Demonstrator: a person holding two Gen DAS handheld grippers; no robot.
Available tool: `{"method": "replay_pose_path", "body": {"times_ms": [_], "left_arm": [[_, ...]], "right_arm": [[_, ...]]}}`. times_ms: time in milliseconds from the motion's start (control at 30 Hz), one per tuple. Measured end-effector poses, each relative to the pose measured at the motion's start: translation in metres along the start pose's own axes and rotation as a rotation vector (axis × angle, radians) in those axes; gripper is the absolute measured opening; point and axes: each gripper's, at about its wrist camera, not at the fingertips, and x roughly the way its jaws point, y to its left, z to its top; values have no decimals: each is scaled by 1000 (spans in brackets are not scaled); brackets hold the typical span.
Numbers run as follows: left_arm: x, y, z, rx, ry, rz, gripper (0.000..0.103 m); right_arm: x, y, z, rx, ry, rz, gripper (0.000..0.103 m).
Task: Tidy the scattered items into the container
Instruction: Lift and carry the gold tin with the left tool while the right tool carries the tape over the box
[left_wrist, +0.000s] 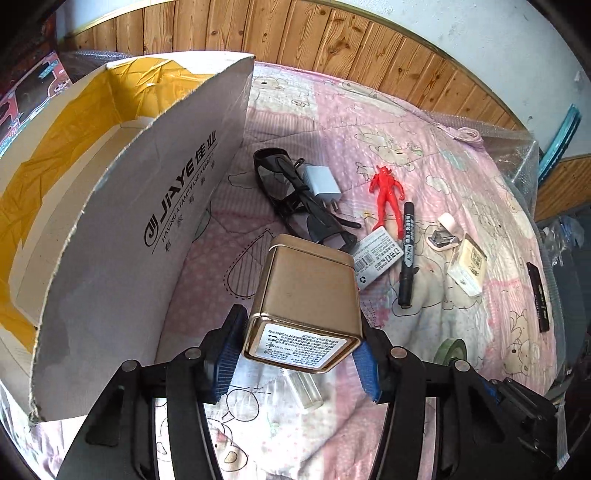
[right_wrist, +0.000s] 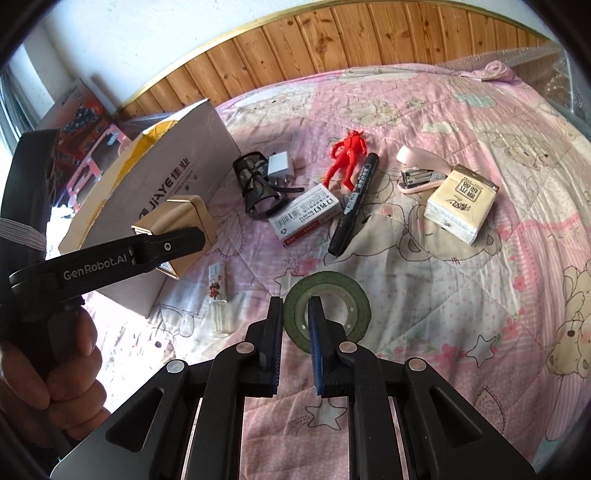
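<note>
The left gripper (left_wrist: 301, 354) clamps the square gold metal tin (left_wrist: 306, 299); lift it clear over the white cardboard box's (left_wrist: 122, 229) wall before releasing. The right gripper (right_wrist: 297, 314) pinches the rim of the 1 green tape roll (right_wrist: 345, 295)

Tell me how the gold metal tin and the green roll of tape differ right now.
The gold metal tin is boxy and held clear of the quilt in the left gripper; the green roll of tape is a flat ring lying on the quilt, with the right gripper pinching its rim. Both are gripped and outside the box.
</note>
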Motion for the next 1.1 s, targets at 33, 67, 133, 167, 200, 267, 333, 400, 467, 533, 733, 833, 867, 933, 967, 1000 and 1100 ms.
{"method": "replay_pose_path", "body": {"times_ms": [33, 67, 133, 167, 200, 267, 333, 400, 467, 533, 733, 833, 867, 933, 967, 1000, 1100], "left_arm": [[-5, -1, 1, 1, -8, -9, 56], [-10, -1, 1, 1, -16, -17, 56], [-21, -1, 3, 1, -36, -30, 56], [-26, -1, 4, 0, -45, -36, 56], [-32, -1, 5, -2, -53, -44, 56], [-43, -1, 7, -2, -73, -54, 56], [-54, -1, 9, 0, -97, -62, 56], [-64, 1, 11, -1, -120, -70, 56], [-75, 5, 13, -10, -138, -79, 56], [-84, 10, 14, -21, -157, -85, 56], [-112, 30, 22, -63, -210, -94, 56], [-125, 42, 26, -85, -240, -90, 56], [-129, 47, 28, -92, -249, -89, 56], [-137, 56, 30, -105, -265, -82, 56], [-140, 60, 31, -111, -272, -80, 56], [-143, 64, 32, -117, -278, -76, 56], [-151, 76, 35, -136, -295, -68, 56]], "right_arm": [[-3, 3, 2, -4, -7, 3, 14], [-6, 7, 4, -9, -15, 5, 14], [-11, 14, 7, -25, -27, 9, 14], [-14, 18, 9, -31, -33, 12, 14], [-16, 22, 11, -38, -38, 15, 14], [-20, 31, 15, -56, -51, 19, 14], [-24, 39, 20, -71, -62, 26, 14], [-27, 47, 24, -88, -72, 30, 14], [-30, 56, 30, -103, -82, 37, 14], [-33, 64, 34, -118, -91, 42, 14], [-38, 93, 48, -163, -110, 71, 14], [-39, 109, 56, -193, -121, 84, 14], [-39, 114, 59, -203, -125, 88, 14], [-39, 125, 64, -220, -130, 99, 14], [-38, 130, 67, -228, -132, 105, 14], [-38, 135, 70, -239, -134, 108, 14], [-38, 150, 77, -266, -139, 123, 14]]}}
